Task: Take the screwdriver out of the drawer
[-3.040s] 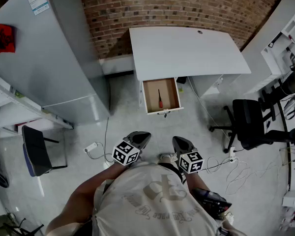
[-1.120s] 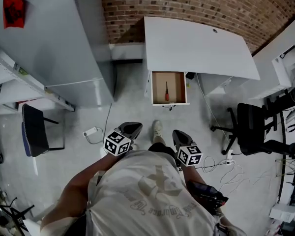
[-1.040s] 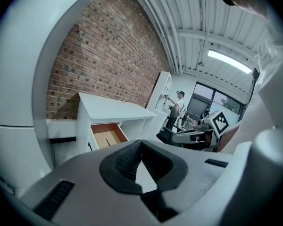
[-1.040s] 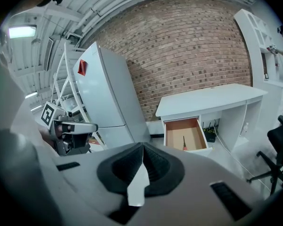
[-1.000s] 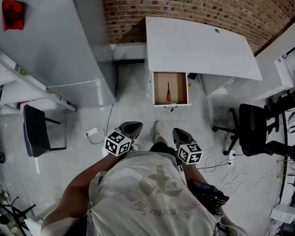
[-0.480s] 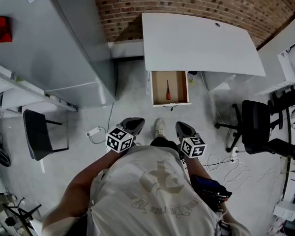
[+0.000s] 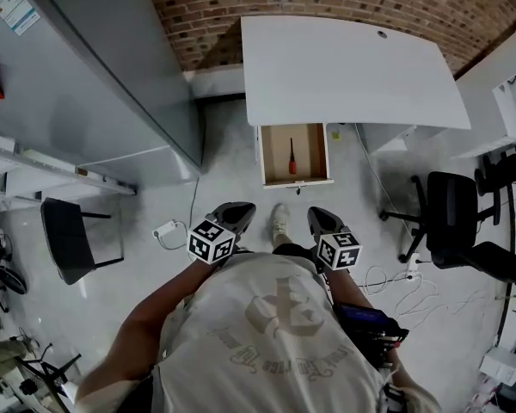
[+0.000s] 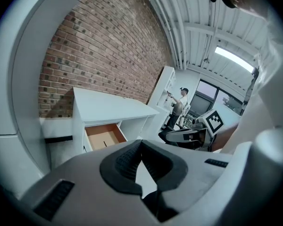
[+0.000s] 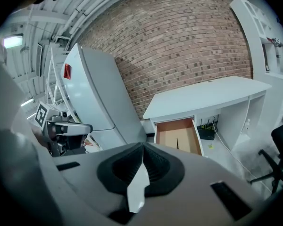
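So the screwdriver (image 7: 291, 156) lies lengthwise in the open drawer (image 7: 263, 155), red handle at the near end, nothing else in there that I can see. The drawer sticks out from under the white worktop (image 7: 353, 58), so it's reachable from above. The person stands well back. The left claw (image 7: 234, 214) and right claw (image 7: 321, 219) are both pressed together and empty, tucked by the chest. I'd guess that's because nothing's in range.

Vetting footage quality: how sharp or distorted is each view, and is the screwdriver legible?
Head view: edges bowed, screwdriver small but crisp in the drawer. Left gripper view: heavy fisheye, dark corners, screwdriver barely discernible. Right gripper view: same fisheye, screwdriver a thin dark line.
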